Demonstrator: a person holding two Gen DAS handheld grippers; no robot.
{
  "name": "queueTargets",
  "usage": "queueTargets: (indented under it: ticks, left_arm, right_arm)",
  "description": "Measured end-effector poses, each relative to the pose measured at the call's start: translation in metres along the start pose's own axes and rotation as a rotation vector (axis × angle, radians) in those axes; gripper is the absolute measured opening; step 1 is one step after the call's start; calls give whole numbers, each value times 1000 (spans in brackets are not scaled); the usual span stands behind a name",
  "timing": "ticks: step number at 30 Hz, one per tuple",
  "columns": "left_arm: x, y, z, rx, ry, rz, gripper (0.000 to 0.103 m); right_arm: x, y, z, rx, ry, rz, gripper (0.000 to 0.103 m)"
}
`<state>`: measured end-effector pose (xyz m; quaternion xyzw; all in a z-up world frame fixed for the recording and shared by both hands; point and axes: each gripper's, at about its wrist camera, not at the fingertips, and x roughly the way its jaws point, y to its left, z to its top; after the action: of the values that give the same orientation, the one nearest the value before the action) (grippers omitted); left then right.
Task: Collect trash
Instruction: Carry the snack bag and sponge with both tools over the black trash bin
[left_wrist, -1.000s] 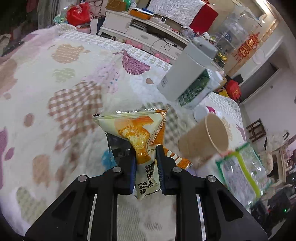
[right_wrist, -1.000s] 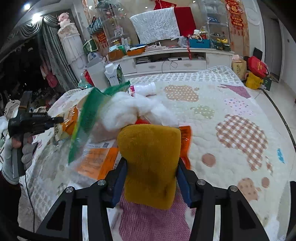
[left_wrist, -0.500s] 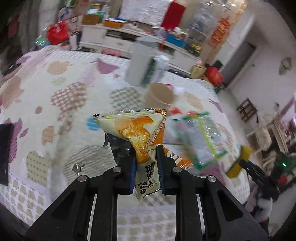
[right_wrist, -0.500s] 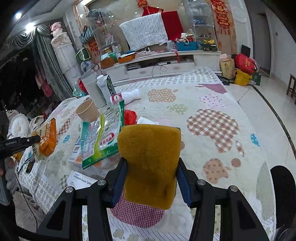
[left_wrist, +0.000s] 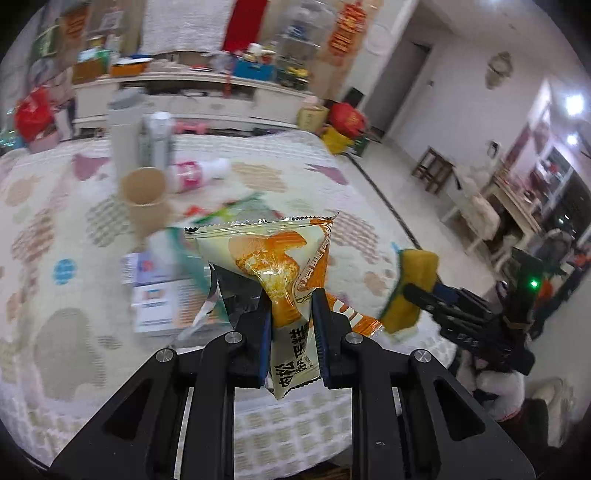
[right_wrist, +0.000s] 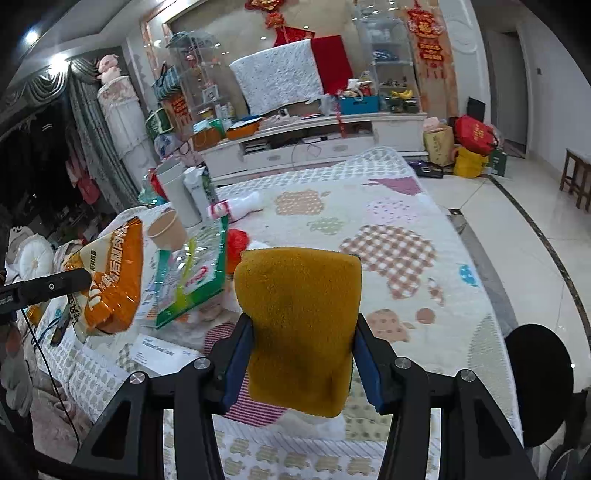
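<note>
Left claw (left_wrist: 291, 314) pinched on snack wrapper (left_wrist: 280, 258), held above quilt (left_wrist: 258, 177); right claw (right_wrist: 301, 354) clamps yellow sponge (right_wrist: 299, 314).

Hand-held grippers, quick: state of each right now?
Left hand-held gripper: shut on snack packet.
Right hand-held gripper: shut on sponge.

Left gripper (left_wrist: 291, 328) clamped narrow, right gripper (right_wrist: 303, 365) clamped wider, both angled downward
</note>
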<state>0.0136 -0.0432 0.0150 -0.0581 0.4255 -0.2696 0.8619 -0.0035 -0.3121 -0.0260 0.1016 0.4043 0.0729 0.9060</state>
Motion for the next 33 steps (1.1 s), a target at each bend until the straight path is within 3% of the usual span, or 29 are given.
queueTargets:
  ticks: [10, 22, 33]
  left_arm:
    - [42, -72, 9, 91, 35, -80, 18]
    - [105, -183, 14, 258, 106, -160, 18]
    - [169, -245, 14, 318, 164, -198, 18]
  right_arm:
    - [-26, -52, -4, 57, -34, -99, 51]
    - [-73, -154, -24, 198, -60, -272, 51]
    - [-97, -226, -51, 300, -34, -374, 52]
